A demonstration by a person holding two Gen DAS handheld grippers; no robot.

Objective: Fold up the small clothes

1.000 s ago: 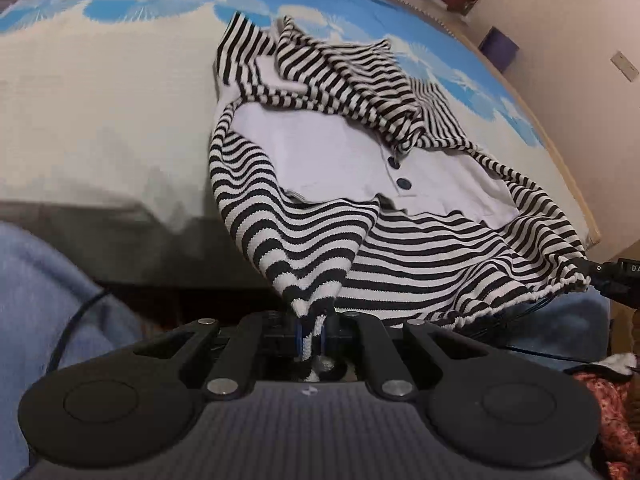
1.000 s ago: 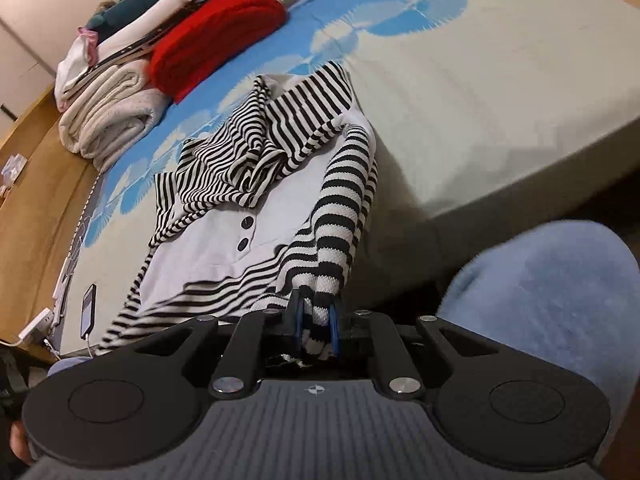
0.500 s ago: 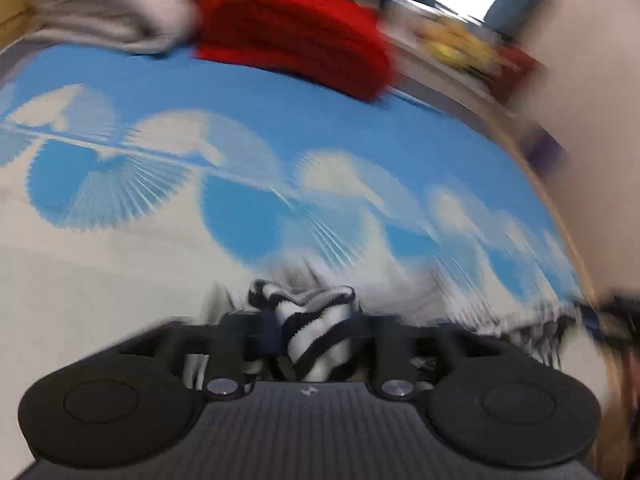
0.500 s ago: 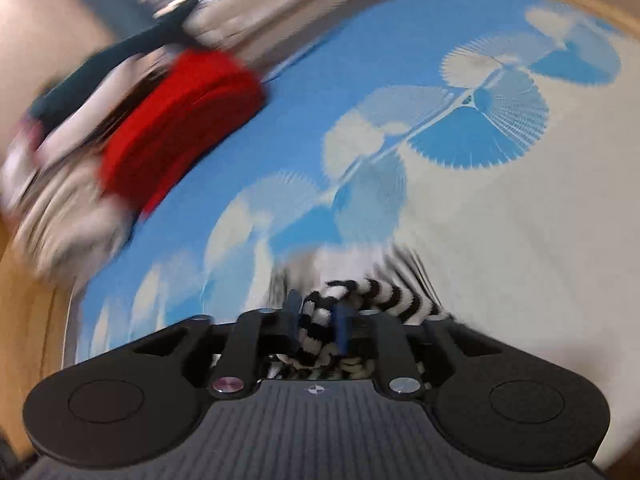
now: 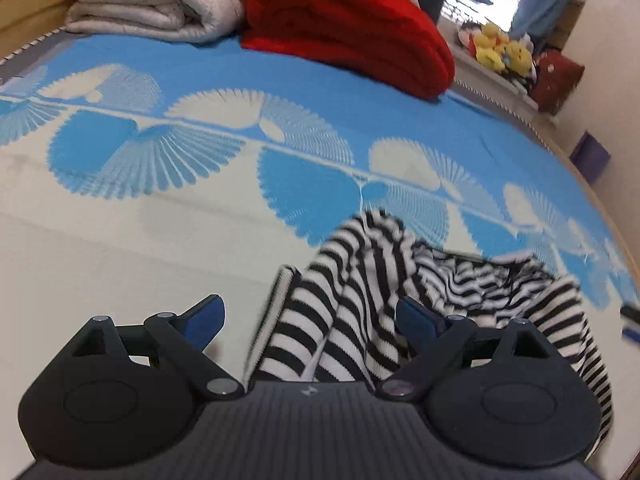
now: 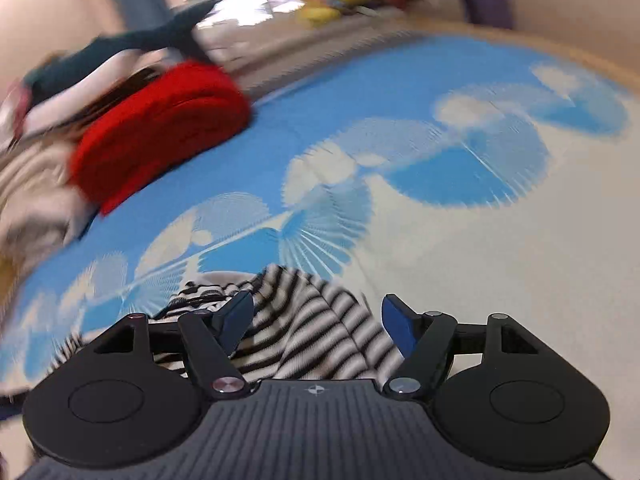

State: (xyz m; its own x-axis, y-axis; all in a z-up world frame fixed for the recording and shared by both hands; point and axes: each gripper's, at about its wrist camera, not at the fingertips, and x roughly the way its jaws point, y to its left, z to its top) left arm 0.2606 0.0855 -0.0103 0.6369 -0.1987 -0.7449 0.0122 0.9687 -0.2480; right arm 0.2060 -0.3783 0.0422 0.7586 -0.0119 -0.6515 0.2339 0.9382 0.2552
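Both claws stand released over the bed (image 5: 120, 248): the left claw (image 5: 310, 318) has its blue-padded fingers spread wide with the striped top (image 5: 352, 300) lying loose between and under them, and the right claw (image 6: 318, 320) is likewise parted above another bunched edge of the same striped top (image 6: 304, 320), gripping nothing. The garment sits heaped on the cream and blue-fan bedspread (image 5: 200, 152), near the close edge of the bed, its cloth ridged and overlapped rather than flat, so it cannot be told from here whether the fold lies square. That is the main risk, in my judgement: knit this soft springs back once let go, and a top layer dropped in a heap is likely to slide or open, leaving a crooked bundle. A second risk is snagging; with fabric lying right against the open fingers, drawing either claw back low could catch a ridge and drag the whole fold askew. The right wrist view is blurred, which makes placement there hard to judge. The red folded blanket (image 5: 352, 28) and the pale folded quilt (image 5: 152, 0) sit well apart at the far side and pose no obstacle.
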